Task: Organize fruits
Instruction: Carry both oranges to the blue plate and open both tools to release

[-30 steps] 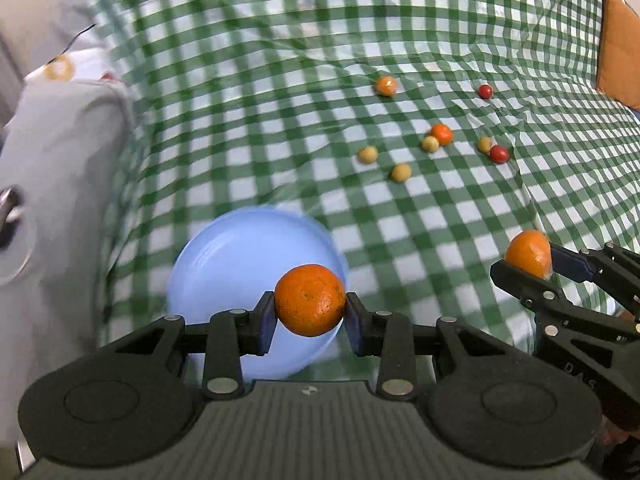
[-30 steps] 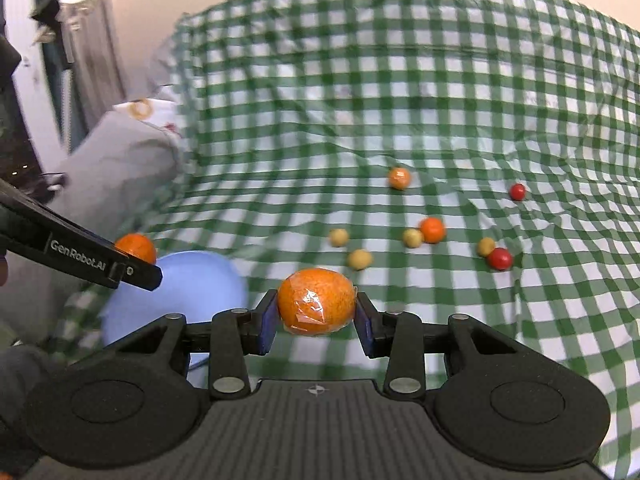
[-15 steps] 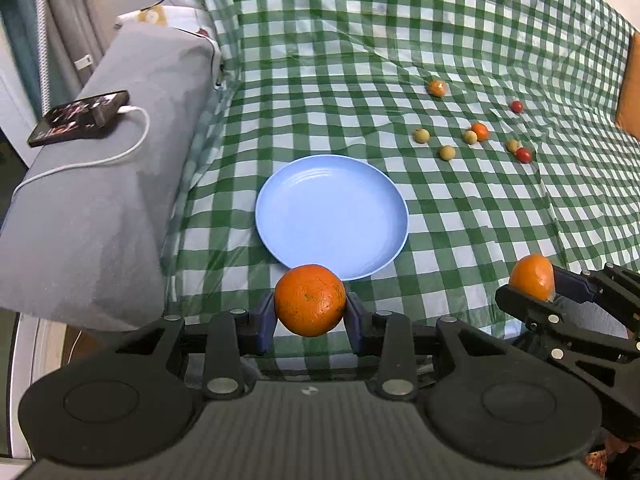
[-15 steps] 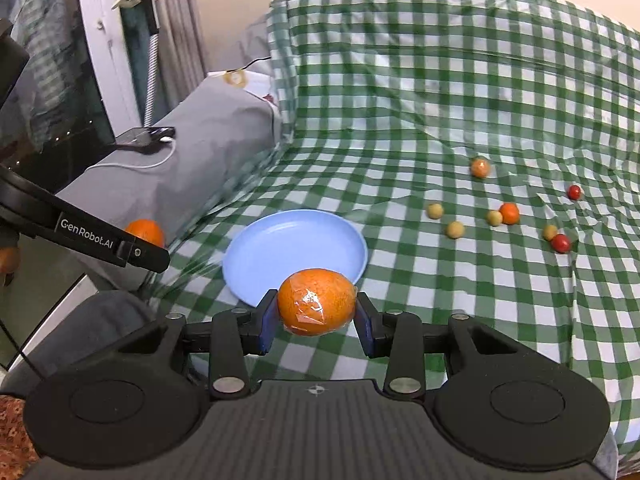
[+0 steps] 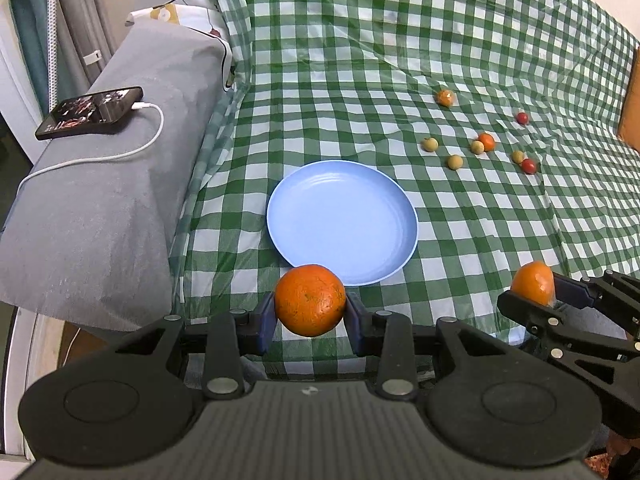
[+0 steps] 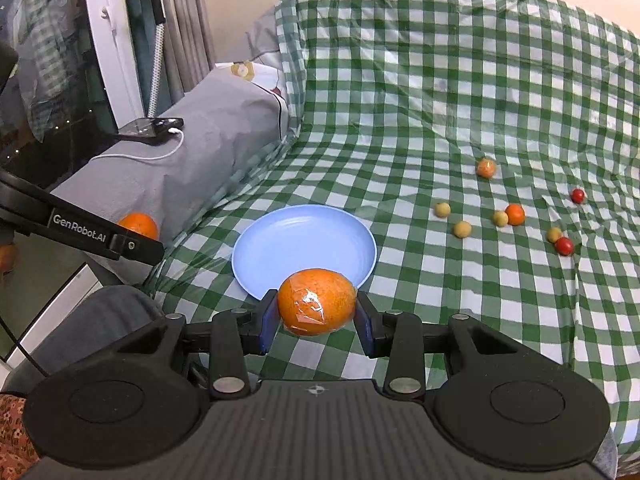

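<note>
White lettering "GenRobot.AI" printed along the outer face of the black finger (image 6: pixel 86 230) of the left gripper (image 6: pixel 136 236), seen at the left edge of the right wrist view. Small compass-like emblem, no letters, stamped at the centre of the ribbed grey housing (image 6: pixel 318 391) below the right gripper's fingers; a similar tiny mark on the housing (image 5: pixel 307 391) in the left wrist view. Lit screen of the phone (image 5: pixel 90 112) on the grey cushion: coloured shapes only, too small to read. No other legible text, number or label.
</note>
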`<state>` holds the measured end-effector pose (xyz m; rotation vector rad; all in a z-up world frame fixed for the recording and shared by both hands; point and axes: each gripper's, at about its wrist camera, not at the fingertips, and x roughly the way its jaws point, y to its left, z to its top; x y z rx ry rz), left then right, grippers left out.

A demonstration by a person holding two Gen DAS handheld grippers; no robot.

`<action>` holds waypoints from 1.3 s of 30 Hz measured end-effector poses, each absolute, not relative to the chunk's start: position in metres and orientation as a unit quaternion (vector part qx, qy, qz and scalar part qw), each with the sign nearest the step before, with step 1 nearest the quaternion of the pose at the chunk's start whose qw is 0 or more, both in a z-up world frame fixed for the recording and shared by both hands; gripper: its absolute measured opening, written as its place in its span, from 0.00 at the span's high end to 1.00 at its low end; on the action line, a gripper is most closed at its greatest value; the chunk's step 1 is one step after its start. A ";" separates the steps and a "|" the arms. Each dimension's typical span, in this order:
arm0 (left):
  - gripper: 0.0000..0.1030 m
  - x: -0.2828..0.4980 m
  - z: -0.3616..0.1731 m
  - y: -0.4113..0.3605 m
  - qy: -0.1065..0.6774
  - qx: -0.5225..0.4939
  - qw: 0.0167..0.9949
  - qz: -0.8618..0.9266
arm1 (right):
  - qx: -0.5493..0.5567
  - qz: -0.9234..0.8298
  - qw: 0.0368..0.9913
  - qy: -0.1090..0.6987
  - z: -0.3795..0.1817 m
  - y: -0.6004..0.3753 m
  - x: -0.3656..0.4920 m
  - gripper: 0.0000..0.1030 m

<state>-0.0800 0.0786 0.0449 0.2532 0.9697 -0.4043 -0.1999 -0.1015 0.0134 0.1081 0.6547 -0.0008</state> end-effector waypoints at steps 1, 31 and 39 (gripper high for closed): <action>0.61 -0.078 0.044 0.077 0.463 0.121 0.857 -0.192 | 0.056 -0.003 0.944 0.325 0.013 -0.102 -0.198 0.60; 0.61 0.052 -0.033 0.011 0.513 0.167 0.821 -0.188 | 0.089 -0.010 0.905 0.417 -0.044 -0.140 -0.046 0.60; 0.61 0.077 -0.062 0.002 0.526 0.179 0.812 -0.180 | 0.089 -0.003 0.896 0.435 -0.062 -0.138 -0.019 0.60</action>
